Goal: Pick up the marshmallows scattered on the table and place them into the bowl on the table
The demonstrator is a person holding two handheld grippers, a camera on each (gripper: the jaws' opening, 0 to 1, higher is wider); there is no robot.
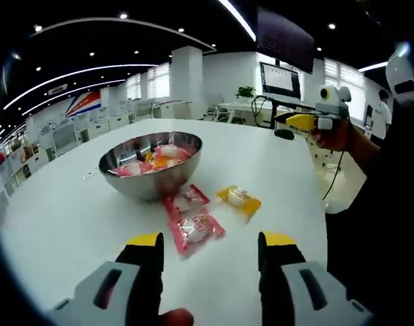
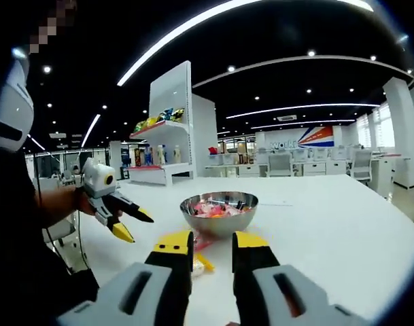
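A steel bowl (image 1: 151,163) (image 2: 219,212) with several wrapped marshmallows inside stands on the white table (image 1: 71,217). Just in front of it lie two pink packets (image 1: 186,197) (image 1: 198,229) and a yellow packet (image 1: 239,199). My left gripper (image 1: 212,244) hovers open above the table short of the packets, nothing between its jaws. It also shows at the left of the right gripper view, where the left gripper (image 2: 133,225) has its jaws spread. My right gripper (image 2: 212,248) is open and empty, pointed at the bowl. Held by a hand, the right gripper (image 1: 298,121) hangs off the table's far right edge.
The person's dark sleeve and body fill the right side (image 1: 383,204) beside the table edge. A monitor on a desk (image 1: 280,80) stands behind. A white display shelf (image 2: 167,136) stands beyond the table. The tabletop (image 2: 342,224) stretches wide to the right of the bowl.
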